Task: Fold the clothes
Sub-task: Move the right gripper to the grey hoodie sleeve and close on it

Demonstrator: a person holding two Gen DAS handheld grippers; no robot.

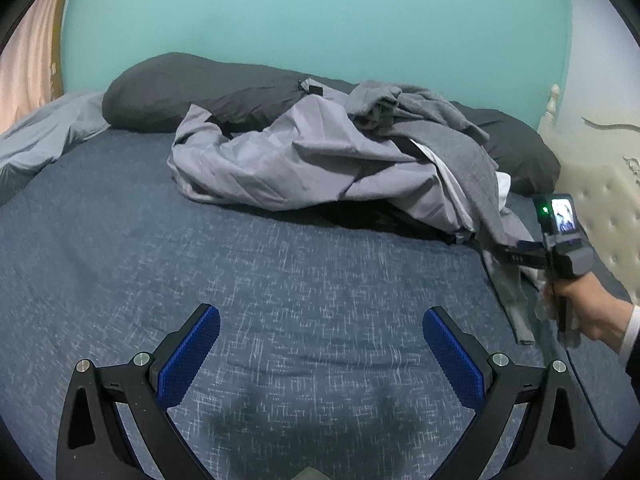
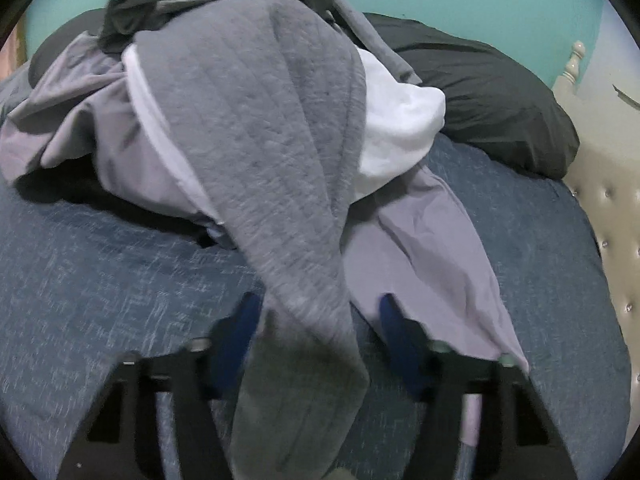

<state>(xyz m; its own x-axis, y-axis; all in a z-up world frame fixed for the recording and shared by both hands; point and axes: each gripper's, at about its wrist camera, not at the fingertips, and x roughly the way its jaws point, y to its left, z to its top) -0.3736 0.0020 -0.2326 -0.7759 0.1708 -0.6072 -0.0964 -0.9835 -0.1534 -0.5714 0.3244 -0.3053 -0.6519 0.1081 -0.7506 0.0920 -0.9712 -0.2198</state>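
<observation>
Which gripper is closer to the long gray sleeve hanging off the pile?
Right. The right gripper has the gray sleeve between its fingers; the left gripper hovers over bare bed, well away.

A bed [image 1: 280, 272] with a speckled dark blue sheet filled most of both views. Two dark grey pillows lay at its head, one [image 1: 192, 92] toward the left, the other [image 1: 520, 152] toward the right. A teal wall [image 1: 320, 20] rose behind the bed. A cream tufted headboard [image 1: 600, 216] with a turned post [image 1: 554, 100] stood along the bed's right side. A pink curtain [image 1: 28, 60] hung beyond its left corner.
</observation>
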